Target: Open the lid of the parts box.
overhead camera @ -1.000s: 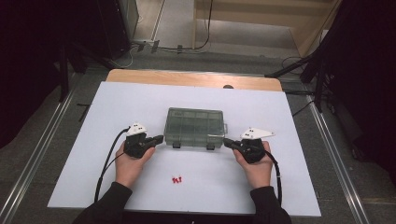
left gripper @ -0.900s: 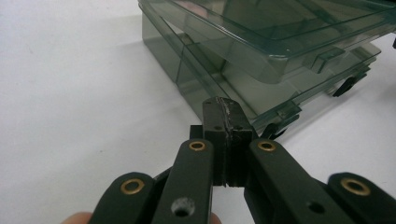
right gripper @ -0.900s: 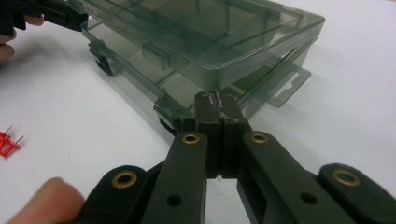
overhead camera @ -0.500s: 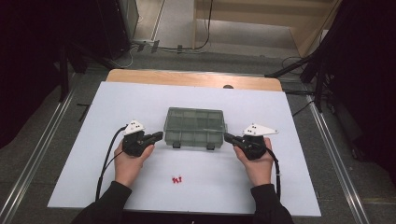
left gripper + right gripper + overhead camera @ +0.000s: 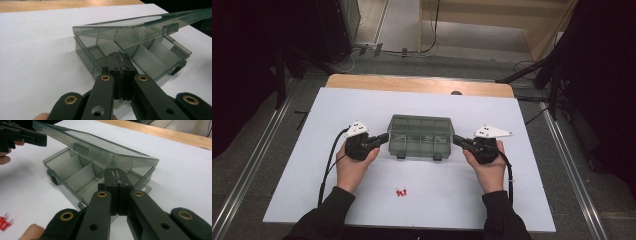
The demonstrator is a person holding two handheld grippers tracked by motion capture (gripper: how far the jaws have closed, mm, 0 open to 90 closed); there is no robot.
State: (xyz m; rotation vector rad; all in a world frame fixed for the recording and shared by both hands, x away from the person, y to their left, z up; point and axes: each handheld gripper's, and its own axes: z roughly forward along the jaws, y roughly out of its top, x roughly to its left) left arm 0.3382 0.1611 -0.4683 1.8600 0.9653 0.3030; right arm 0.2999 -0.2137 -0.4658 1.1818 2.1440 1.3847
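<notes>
Now both pressed-together grippers, left gripper (image 5: 383, 136) and right gripper (image 5: 458, 140), seemingly prop the box (image 5: 420, 136) lid.

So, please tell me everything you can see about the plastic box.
The box is smoky grey-green see-through plastic, rectangular and shallow, with dividers forming compartments that look empty. Its hinged lid is partly raised and tilted, with a small latch tab on its front edge; two clasps jut from the base front. It sits mid-table on the white sheet. The shut left gripper and right gripper meet its two ends, under the lid.
</notes>
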